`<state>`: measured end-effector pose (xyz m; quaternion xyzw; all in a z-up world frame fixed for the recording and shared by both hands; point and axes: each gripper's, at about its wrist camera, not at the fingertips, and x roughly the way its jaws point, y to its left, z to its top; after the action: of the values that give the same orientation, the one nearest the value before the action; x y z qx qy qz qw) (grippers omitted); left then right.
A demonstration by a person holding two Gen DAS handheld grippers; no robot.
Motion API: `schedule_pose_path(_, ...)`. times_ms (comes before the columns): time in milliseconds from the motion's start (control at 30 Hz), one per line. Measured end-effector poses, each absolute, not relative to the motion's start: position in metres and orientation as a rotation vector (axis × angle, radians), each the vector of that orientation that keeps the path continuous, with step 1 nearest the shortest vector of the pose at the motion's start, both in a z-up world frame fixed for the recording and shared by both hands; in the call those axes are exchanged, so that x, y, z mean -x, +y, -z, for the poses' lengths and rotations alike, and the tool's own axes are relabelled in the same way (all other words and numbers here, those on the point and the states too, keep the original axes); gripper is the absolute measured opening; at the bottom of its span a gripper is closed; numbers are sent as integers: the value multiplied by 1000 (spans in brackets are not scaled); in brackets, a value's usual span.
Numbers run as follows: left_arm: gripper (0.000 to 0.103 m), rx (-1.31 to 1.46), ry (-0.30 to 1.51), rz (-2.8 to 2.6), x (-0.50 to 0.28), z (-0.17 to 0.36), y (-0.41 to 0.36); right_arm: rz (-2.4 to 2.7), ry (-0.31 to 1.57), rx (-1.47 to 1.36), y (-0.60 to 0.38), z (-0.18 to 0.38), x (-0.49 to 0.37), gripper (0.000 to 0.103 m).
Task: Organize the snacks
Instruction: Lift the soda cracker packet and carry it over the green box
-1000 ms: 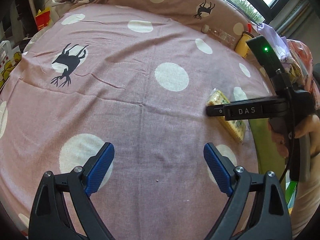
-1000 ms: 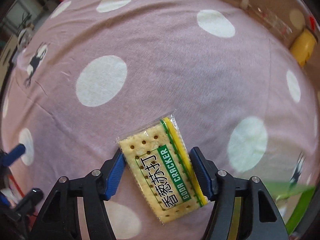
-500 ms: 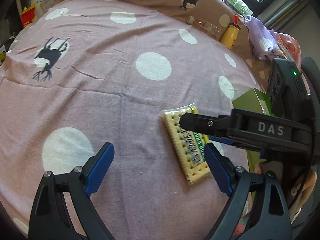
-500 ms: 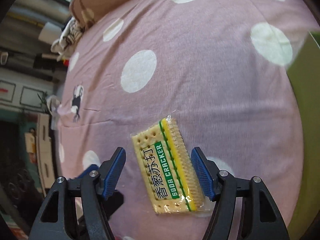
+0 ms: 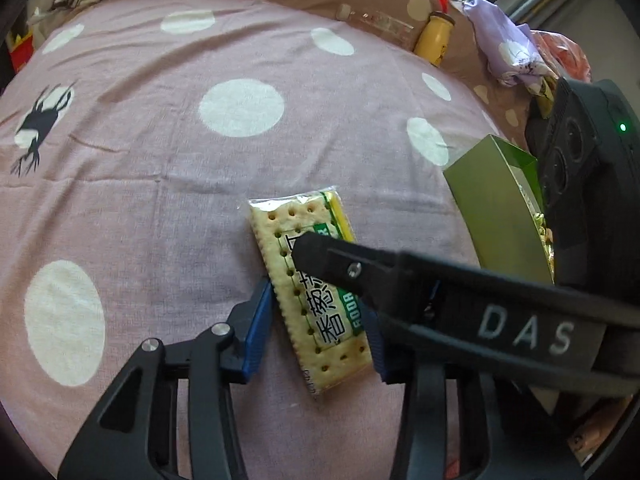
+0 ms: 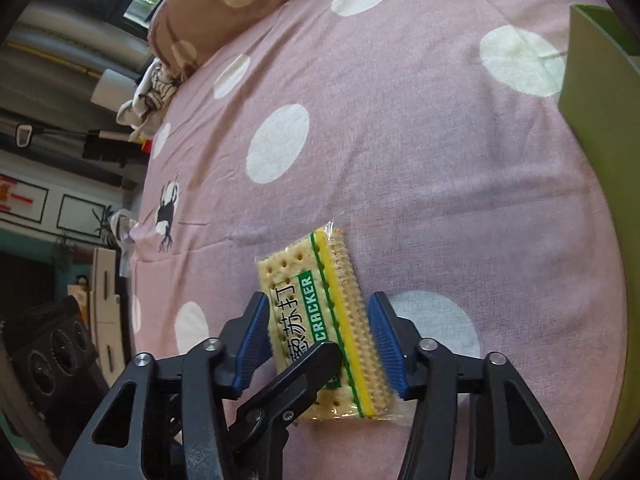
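In the left wrist view we see the pink dotted bedcover across the whole frame, and the soda cracker packet lies flat on it a little right of the centre. The left gripper comes from the bottom edge; its 2 blue pads have just been closing and now pinch the long sides of the packet. A black finger of the right gripper crosses over the packet from the right. At the right edge stands an open green box. In the right wrist view the packet sits in the lower centre between the blue pads of the right gripper, which have just been closing; we cannot tell if they press it.
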<state>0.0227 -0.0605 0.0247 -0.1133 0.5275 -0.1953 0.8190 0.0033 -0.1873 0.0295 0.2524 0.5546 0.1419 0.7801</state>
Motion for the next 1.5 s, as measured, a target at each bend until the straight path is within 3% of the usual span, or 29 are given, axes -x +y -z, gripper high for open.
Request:
schedule_pose_path(600,41,130,686,568,33,-126,-127,-166,726,-509,-256,-143,78,53)
schedule_pose_path(1100,41,24,778,791,35,-120,-238,40,669,-648,-359,-126,110,53)
schedule_pose_path(1500,41,-2,863,838,33,-106,-272,117,700,-739,-394,-103,118,53)
